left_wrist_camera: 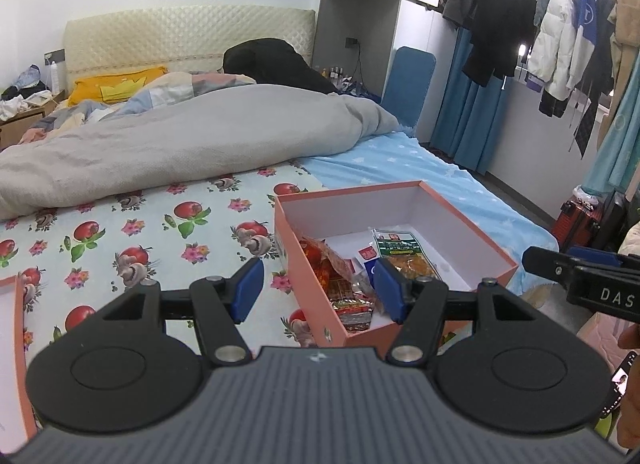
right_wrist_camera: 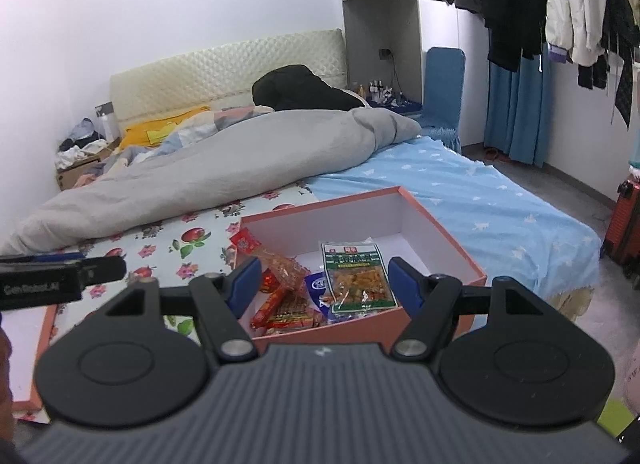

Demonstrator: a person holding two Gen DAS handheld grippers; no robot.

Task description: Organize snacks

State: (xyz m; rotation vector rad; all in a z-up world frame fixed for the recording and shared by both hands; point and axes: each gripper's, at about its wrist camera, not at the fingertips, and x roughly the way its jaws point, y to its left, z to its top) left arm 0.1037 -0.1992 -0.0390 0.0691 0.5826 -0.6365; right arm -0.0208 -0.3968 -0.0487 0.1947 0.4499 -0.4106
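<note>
An open orange box (left_wrist_camera: 496,268) with a white inside lies on the bed. It holds a green-labelled snack packet (left_wrist_camera: 404,252) and red packets (left_wrist_camera: 340,284). My left gripper (left_wrist_camera: 320,290) is open over the box's near left corner, with nothing between its blue pads. In the right wrist view the same box (right_wrist_camera: 440,219) holds the green packet (right_wrist_camera: 356,280), red packets (right_wrist_camera: 288,310), a blue packet (right_wrist_camera: 316,286) and a clear packet with a red label (right_wrist_camera: 276,264). My right gripper (right_wrist_camera: 325,284) hovers open over the near end of the box, holding nothing.
The box's lid (right_wrist_camera: 24,328) lies at the left on the fruit-print sheet (left_wrist_camera: 120,232). A grey duvet (left_wrist_camera: 180,135) covers the far half of the bed. Hanging clothes (left_wrist_camera: 560,31) and a red suitcase (right_wrist_camera: 624,223) stand at the right. A hand (left_wrist_camera: 632,404) shows at the right edge.
</note>
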